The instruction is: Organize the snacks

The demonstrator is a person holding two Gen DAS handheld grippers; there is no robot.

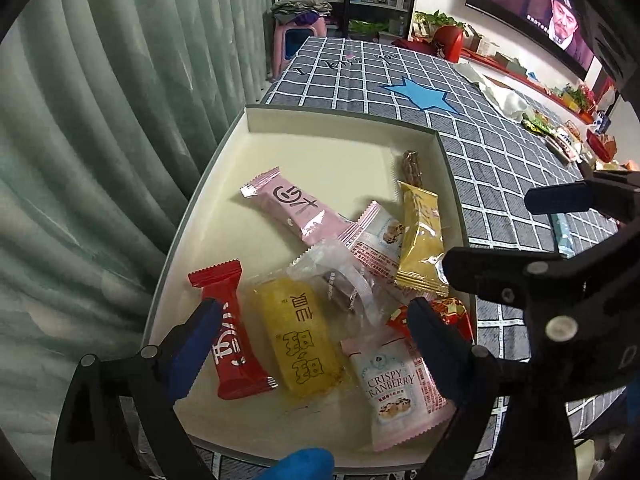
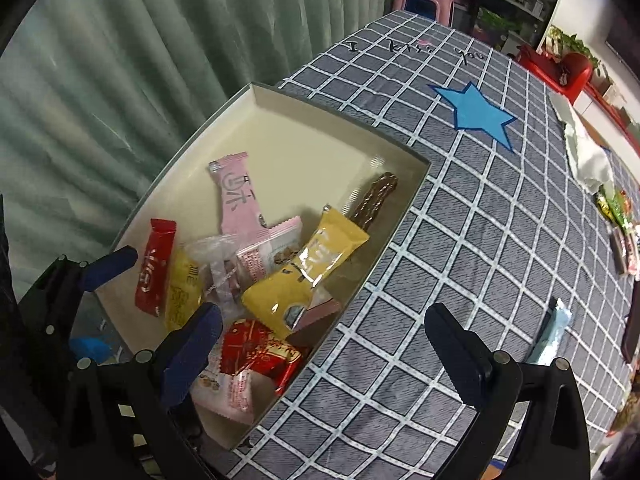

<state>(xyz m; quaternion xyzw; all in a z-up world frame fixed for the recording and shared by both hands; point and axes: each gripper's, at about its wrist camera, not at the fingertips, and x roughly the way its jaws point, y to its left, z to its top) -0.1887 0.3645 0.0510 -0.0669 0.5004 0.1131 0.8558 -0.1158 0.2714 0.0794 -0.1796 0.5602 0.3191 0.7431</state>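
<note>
Grey checked cloth with a blue star covers your counter, green curtains hang along its far side, and a television plays at the upper right of the left view.

Your left claw hangs wide open over the near end of the cream box, gripping nothing; between its fingers lie the red bar, the yellow cake packet and the Crispy Cranberry packet.

Your right claw is just as wide open and empty, straddling the box's near right wall: one finger over the red-and-gold packet, the other over bare cloth.

Farther in lie the pink wafer packet, the mustard-yellow packet and a brown bar against the right wall.

By my count some ten snacks are already boxed (piled loosely rather than sorted). Still out: a pale blue packet on the cloth just right of your right claw, and a cluster of wrappers well apart near the counter's right edge.

The far half of the box is bare, so there's room to drop more. The box sits close to the curtain-side edge; the open cloth to the right gives you free travel.
</note>
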